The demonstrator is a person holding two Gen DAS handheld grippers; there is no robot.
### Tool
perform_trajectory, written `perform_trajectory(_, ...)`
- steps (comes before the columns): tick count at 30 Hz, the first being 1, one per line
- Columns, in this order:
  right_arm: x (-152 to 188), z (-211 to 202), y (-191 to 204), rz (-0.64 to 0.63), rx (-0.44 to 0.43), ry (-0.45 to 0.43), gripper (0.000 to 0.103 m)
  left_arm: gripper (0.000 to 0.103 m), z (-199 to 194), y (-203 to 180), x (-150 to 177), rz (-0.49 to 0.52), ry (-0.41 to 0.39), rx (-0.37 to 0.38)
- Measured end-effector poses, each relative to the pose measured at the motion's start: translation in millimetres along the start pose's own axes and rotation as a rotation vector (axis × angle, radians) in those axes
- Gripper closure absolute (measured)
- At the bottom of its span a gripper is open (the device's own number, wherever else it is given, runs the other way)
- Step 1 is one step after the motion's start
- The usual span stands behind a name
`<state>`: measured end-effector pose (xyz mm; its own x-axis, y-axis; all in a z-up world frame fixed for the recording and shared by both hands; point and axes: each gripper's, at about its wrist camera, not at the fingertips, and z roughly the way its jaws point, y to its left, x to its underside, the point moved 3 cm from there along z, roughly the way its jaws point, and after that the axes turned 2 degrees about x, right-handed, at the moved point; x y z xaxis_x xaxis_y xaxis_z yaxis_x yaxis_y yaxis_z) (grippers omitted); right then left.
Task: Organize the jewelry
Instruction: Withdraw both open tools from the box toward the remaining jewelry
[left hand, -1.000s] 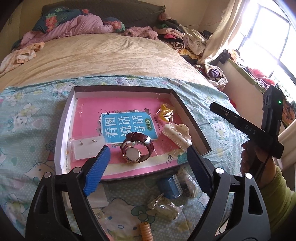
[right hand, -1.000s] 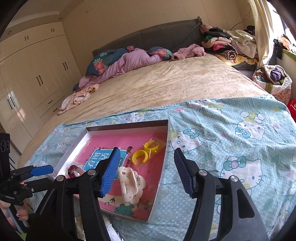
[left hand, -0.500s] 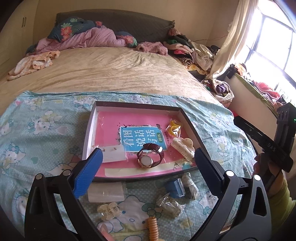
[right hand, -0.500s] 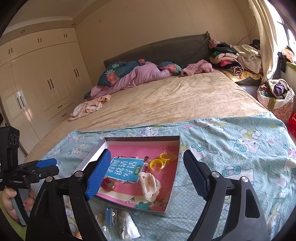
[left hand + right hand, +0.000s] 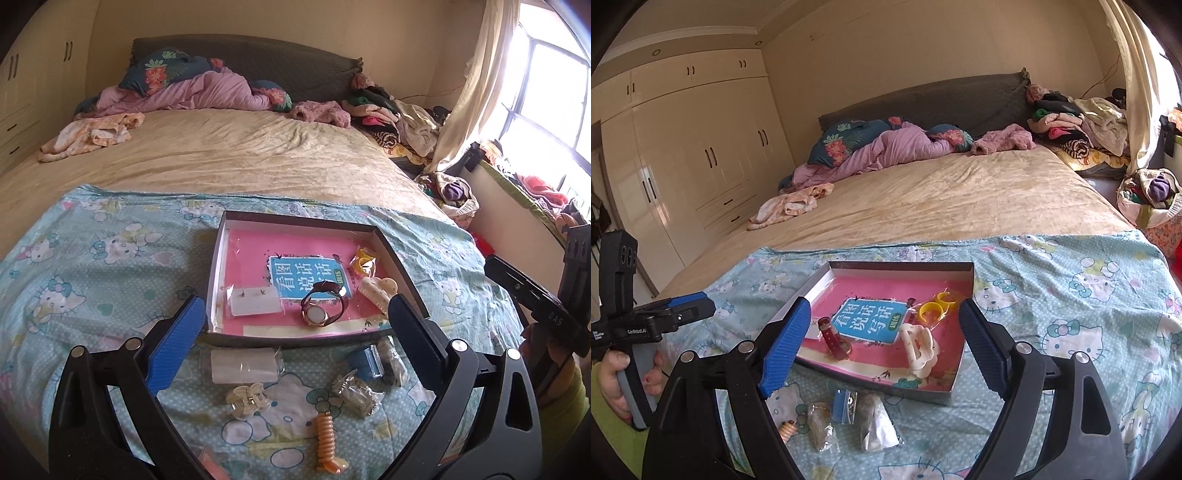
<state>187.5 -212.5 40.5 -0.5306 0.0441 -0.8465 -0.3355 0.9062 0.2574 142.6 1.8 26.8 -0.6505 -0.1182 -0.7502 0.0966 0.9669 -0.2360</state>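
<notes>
A shallow box point(image 5: 216, 280) lined with a pink book lies on the Hello Kitty sheet. In it are a red-strapped watch point(image 5: 321, 306), a cream hair claw point(image 5: 380, 291), bagged yellow rings point(image 5: 364, 260) and an earring card point(image 5: 253, 301). In front of the box lie a clear packet point(image 5: 243, 365), a small claw clip point(image 5: 247, 400), an orange spiral tie point(image 5: 327, 439) and little bags point(image 5: 356, 395). My left gripper point(image 5: 295, 306) hangs open and empty above the box's near edge. My right gripper point(image 5: 884, 306) is open and empty too, raised over the box point(image 5: 901, 264) and the hair claw point(image 5: 919, 350).
The sheet covers the near end of a wide bed point(image 5: 240, 155) with pillows and clothes heaped at the headboard. A wardrobe point(image 5: 683, 166) stands on the left, a window and a clothes basket point(image 5: 1152, 199) on the right. A hand point(image 5: 613, 373) holds the left gripper's grip.
Both grippers have drawn back and risen from the box, and their jaws have spread wider. More of the loose items in front of the box have come into view.
</notes>
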Motion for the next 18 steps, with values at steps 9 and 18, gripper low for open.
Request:
perform_trajectory(9,11.5,-7.2,21.6,-0.036,-0.030,0.029,0.022,0.010,-7.1,8.3,18.4,-0.012,0.016,-0.017)
perform_trajectory(18,24.0,-9.1,39.2,-0.069,-0.059,0.067,0.022,0.010,-10.2,12.4,39.8,-0.001,0.046,-0.040)
